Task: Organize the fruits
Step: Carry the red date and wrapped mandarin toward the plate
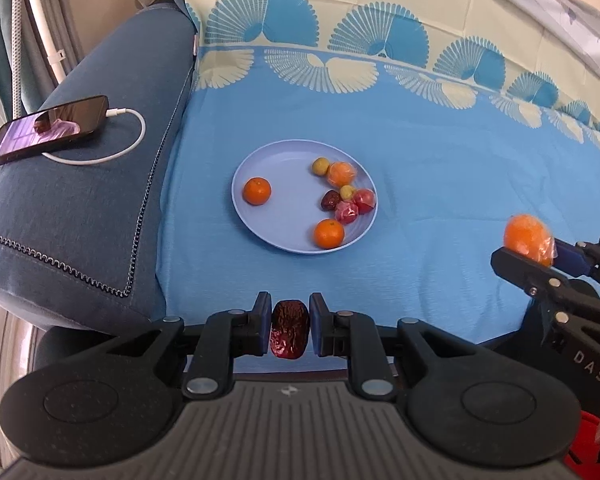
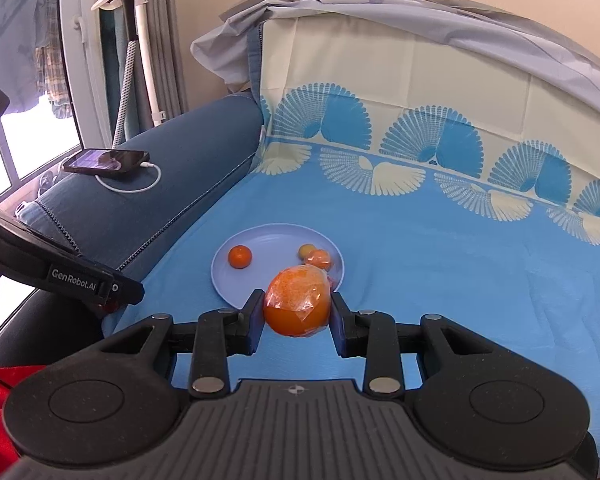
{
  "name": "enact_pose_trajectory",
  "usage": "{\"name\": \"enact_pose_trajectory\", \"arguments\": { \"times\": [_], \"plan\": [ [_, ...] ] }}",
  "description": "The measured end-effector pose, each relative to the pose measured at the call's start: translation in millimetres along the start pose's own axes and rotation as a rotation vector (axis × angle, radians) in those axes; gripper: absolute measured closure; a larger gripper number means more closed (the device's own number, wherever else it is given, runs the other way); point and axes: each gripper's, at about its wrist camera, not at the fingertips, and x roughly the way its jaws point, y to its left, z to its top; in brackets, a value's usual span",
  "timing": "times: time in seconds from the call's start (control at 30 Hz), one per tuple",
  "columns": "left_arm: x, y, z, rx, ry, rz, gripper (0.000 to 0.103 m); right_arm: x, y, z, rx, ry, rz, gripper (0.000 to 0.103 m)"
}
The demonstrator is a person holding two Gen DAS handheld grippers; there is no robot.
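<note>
Presently the left gripper has its fingers drawn close on a wrinkled dark red date, which stands upright between the two blue pads above the blue sofa cover. Straight ahead of those fingers and well apart from them lies the pale blue plate, carrying a bare mandarin on its left side, another mandarin near its closer rim, a wrapped orange fruit, two small yellow-green fruits, a second date and two red wrapped fruits. Off to the right of the left fingers, the right gripper grips a plastic-wrapped orange, its fingers pressing on either side of the fruit; the same orange shows at the right edge of the left wrist view. Beyond the right fingers the plate sits close, partly hidden by the held orange. Far to the left of both pairs of fingers, a phone with a white charging cable rests on the dark blue sofa arm.
</note>
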Motion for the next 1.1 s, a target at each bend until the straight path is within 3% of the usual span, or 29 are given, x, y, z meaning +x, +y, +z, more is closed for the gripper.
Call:
{"name": "enact_pose_trajectory", "arguments": {
  "times": [1.1],
  "plan": [
    [30,4,10,-0.019,0.067,-0.027,0.081,29,1,2,-0.008,0.092,0.010,0.068]
  ]
}}
